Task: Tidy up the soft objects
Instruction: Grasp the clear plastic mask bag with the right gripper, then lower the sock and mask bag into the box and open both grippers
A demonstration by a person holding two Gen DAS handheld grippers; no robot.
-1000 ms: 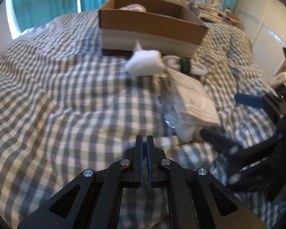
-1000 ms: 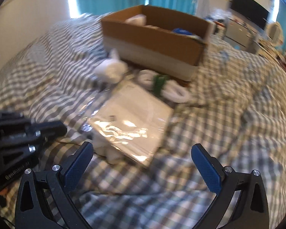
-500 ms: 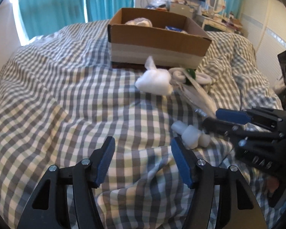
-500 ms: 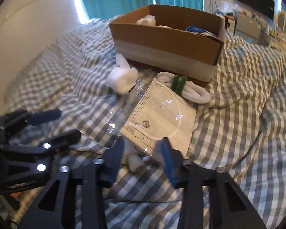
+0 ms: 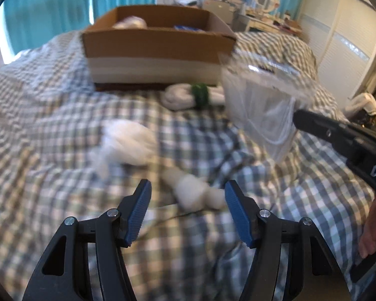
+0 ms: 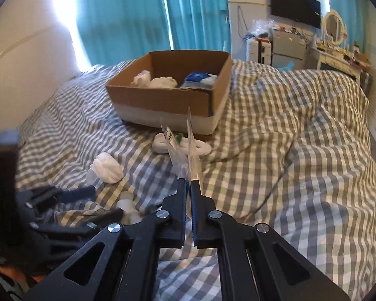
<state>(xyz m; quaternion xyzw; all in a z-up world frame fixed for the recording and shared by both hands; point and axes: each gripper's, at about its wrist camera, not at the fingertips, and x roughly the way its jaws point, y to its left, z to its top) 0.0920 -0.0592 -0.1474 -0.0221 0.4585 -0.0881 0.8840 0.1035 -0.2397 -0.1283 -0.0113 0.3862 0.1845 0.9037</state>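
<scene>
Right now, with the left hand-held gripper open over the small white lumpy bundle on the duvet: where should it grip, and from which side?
Grip the fat middle lump of the small white bundle, coming down from above. It lies flat across the checked duvet, its long axis running between the open fingers of the left hand-held gripper, so turning the wrist to close across the narrow width looks safest. Its ends look thin and may slip out.

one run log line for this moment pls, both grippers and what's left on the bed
right gripper: jaws just closed, shut on bagged face mask, lifted | left gripper: open over small white bundle | cardboard box: ahead
</scene>
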